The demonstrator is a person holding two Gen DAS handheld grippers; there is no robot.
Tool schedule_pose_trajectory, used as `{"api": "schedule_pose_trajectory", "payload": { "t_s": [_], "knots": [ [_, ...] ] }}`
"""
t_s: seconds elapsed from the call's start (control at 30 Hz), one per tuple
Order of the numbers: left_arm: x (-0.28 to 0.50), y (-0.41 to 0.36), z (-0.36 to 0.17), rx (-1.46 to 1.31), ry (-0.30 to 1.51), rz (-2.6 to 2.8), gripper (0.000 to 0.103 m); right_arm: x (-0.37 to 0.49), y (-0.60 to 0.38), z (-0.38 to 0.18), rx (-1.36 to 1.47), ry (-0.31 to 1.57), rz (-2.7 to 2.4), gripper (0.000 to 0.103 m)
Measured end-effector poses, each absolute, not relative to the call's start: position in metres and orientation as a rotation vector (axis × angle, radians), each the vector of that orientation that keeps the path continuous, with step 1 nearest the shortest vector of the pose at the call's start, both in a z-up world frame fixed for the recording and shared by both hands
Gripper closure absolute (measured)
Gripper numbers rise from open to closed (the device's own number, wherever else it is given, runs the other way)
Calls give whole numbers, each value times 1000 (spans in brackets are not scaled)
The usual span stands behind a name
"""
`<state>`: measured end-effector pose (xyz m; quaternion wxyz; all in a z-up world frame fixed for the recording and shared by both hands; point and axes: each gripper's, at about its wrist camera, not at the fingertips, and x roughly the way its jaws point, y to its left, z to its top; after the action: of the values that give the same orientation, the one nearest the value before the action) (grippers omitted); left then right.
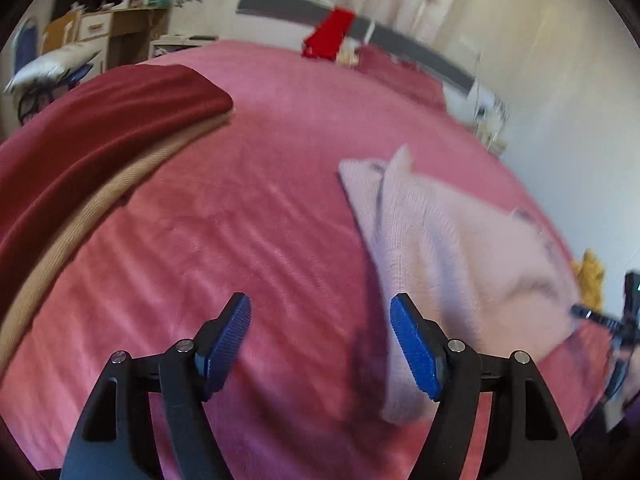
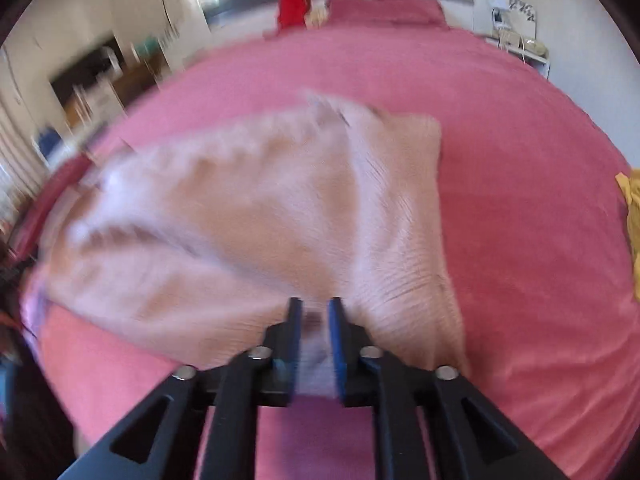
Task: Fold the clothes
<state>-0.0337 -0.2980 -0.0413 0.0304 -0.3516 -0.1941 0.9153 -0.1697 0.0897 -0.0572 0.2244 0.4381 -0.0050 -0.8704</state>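
A pale pink knit sweater (image 2: 256, 216) is spread on the pink bedspread (image 2: 520, 200), blurred in both views. Its near edge is pinched between the blue pads of the right gripper (image 2: 314, 320), whose jaws are nearly closed on the fabric; the cloth is seen bunched up between them and lifted off the bed there. The left gripper (image 1: 320, 320) is held above bare bedspread with jaws wide apart and nothing between them; its right pad (image 1: 416, 348) is seen just in front of the sweater's hanging edge, contact cannot be told. In the left view a dark red folded garment (image 1: 100, 120) is stacked on a tan one (image 1: 80, 208) at the left of the bed, well apart from the sweater. A yellow cloth (image 2: 630, 224) is seen at the bed's right edge, and a red item (image 1: 330, 34) by the grey headboard (image 1: 420, 46).
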Motion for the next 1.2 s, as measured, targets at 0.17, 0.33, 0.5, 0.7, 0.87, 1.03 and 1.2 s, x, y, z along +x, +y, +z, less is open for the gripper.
{"api": "schedule_pose_trajectory", "payload": {
  "t_s": [0.17,0.33,0.5,0.7,0.87,1.03,1.2],
  "knots": [
    [-19,-295,-57,-1145,-576,2727,29,-155,99,-55,1242,30,-2495,82],
    [-37,-265,-74,-1245,-330,2748,27,-167,124,-60,1309,-51,-2544,82],
    [-49,-271,-83,-1267,-310,2791,15,-188,127,-70,1380,-41,-2506,79],
    [-47,-277,-79,-1254,-337,2816,15,-190,112,-62,1367,114,-2469,77],
    [-38,-284,-79,-1203,-396,2839,15,-184,112,-63,1301,143,-2410,77],
    [-40,-286,-83,-1213,-390,2842,14,-201,88,-90,1372,345,-2428,81],
    [-37,-292,-84,-1188,-429,2833,14,-205,111,-88,1470,194,-2553,99]
  ]
}}
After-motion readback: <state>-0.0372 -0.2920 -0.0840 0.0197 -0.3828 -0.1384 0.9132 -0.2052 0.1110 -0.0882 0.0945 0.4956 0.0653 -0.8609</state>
